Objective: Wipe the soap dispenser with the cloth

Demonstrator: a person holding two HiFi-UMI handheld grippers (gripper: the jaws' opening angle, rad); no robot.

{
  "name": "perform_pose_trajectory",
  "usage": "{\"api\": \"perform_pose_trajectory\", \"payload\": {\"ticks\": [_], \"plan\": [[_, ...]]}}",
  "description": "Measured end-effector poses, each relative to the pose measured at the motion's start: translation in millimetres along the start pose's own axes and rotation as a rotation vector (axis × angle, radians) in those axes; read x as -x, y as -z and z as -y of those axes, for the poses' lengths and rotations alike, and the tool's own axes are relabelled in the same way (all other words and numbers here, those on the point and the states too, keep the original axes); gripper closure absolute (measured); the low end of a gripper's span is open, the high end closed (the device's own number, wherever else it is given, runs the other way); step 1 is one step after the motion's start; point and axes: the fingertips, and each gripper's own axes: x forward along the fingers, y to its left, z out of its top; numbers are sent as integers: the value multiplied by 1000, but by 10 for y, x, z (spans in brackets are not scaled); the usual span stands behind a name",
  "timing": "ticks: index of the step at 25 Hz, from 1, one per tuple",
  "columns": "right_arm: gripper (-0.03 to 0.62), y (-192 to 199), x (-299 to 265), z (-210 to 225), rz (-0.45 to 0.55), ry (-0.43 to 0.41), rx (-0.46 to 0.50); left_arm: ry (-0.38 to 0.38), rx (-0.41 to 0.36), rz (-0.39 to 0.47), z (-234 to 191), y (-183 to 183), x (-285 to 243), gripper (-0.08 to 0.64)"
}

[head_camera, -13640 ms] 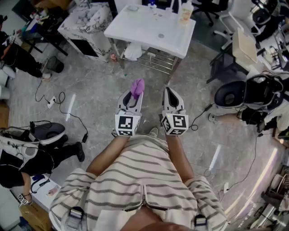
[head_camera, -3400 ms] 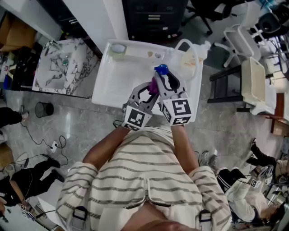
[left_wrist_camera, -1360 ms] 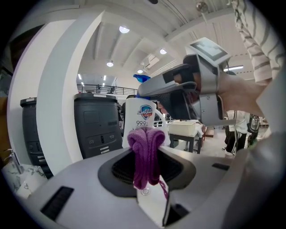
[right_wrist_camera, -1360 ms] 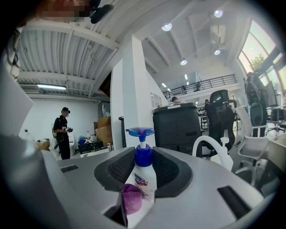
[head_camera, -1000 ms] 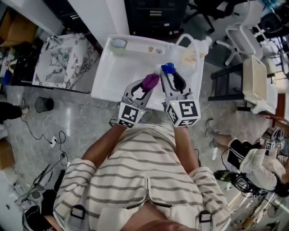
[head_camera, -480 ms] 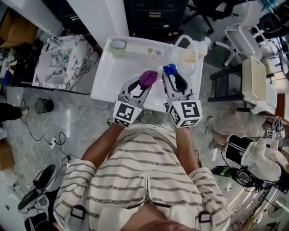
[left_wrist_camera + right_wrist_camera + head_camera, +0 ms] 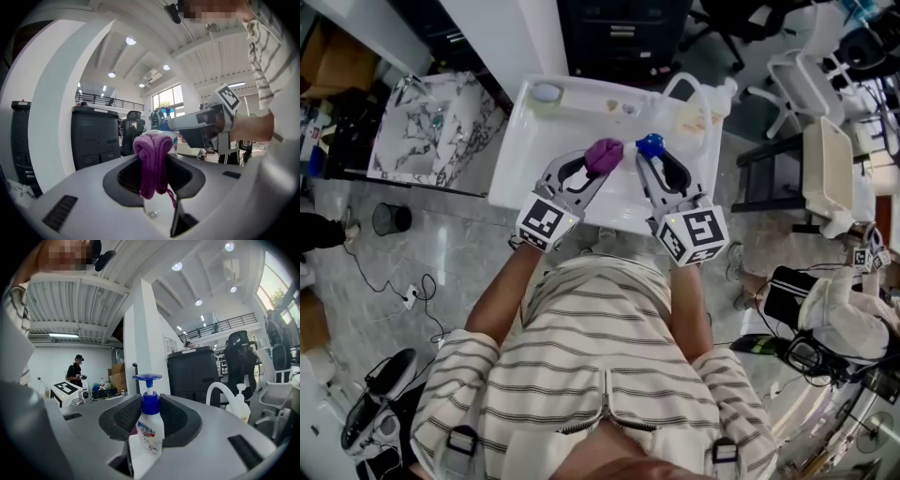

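A person in a striped shirt (image 7: 600,375) stands at the near edge of a white sink (image 7: 525,159) and holds both tools up over it. The left hand-held gripper (image 7: 598,165) is clamped on a purple cloth (image 7: 151,171). The cloth is bunched into a soft lump between the two jaws, and a thin thread hangs from its bottom. The right hand-held gripper (image 7: 654,157) is clamped on the soap dispenser (image 7: 151,430). Its jaws press on both sides of the white bottle, down low. The bottle stands almost straight up, with its blue pump on top and a blue and red label on the front. From the head view, the cloth and the soap dispenser are side by side above the middle of the sink, with the cloth on the left. They are very near each other, but I cannot tell if they touch. At the far right corner of the sink there is a bent white tap (image 7: 680,86), and a pump bottle (image 7: 724,94) stands just beside it. A small round dish (image 7: 546,92) sits at the far left corner.
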Motion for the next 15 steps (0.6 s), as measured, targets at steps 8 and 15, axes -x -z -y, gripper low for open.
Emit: {"api": "perform_pose_trajectory", "payload": {"ticks": [8, 15], "plan": [[459, -35, 51, -49, -2, -72, 13, 119, -51, 6, 59, -22, 8, 437], [459, -51, 91, -180, -2, -189, 45, 239, -109, -12, 102, -32, 8, 442]]}}
